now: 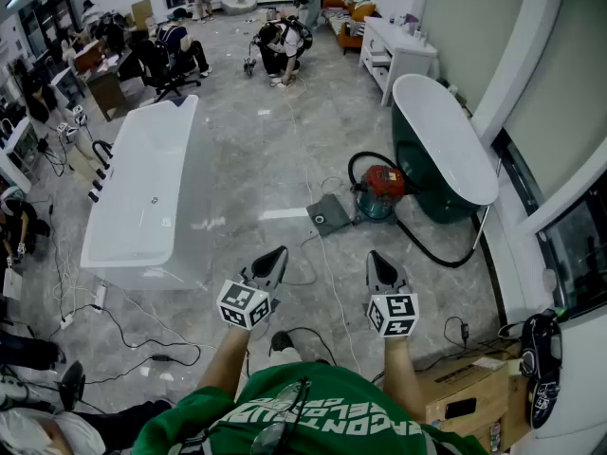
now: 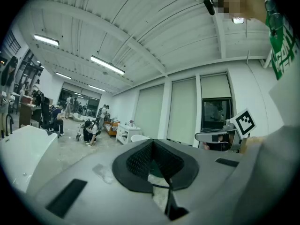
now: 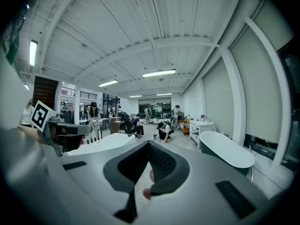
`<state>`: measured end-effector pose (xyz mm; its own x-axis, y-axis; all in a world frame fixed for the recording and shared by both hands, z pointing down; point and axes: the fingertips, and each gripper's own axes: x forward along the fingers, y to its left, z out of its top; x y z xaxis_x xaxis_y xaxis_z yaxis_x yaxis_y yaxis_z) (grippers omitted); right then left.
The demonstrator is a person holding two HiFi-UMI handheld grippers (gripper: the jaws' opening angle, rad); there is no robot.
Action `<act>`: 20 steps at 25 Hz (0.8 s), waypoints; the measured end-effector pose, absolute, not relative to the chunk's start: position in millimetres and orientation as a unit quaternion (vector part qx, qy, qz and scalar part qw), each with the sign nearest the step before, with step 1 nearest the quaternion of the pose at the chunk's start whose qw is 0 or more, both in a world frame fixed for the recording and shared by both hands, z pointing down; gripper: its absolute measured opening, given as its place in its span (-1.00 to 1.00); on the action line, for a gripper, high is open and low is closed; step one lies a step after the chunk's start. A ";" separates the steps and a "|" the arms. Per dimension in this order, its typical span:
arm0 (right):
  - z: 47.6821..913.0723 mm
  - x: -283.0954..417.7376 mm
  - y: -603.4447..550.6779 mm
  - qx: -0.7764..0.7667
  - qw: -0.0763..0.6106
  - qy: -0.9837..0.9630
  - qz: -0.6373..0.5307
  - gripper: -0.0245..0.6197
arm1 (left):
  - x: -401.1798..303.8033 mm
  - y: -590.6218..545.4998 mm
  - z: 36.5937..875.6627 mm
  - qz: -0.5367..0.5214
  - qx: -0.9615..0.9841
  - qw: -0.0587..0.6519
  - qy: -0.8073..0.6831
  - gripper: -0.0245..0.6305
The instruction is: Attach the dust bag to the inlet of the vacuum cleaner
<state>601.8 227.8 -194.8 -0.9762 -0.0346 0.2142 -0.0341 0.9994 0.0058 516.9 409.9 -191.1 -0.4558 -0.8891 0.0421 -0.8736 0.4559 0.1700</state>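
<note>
Two grippers, both empty: the left gripper and the right gripper are held side by side, each with its jaws brought together at the tips and nothing between them. The dust bag, a flat grey piece with a round hole, lies on the floor well ahead of both, roughly in line with the gap between them. Just beside it, ahead and a little right of the right gripper, stands the red vacuum cleaner, its black hose looping away further right by the dark green bathtub; the inlet is too small to make out. A white bathtub sits ahead and left of the left gripper. The task looks not yet begun, the bag untouched. Risks, as I judge them: the bag lies flat, so the jaws may skid over it instead of catching an edge; pinching the soft part instead of the collar could crumple or tear it; the thin cable on the floor between grippers and bag could snag; and pressing the collar on with one gripper may shove the canister away unless the other steadies it
</note>
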 end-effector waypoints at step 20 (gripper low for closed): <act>-187.3 482.7 279.5 0.008 0.110 -0.994 0.006 -0.90 | 412.9 456.7 -173.8 -0.072 0.523 0.076 -0.846 -0.91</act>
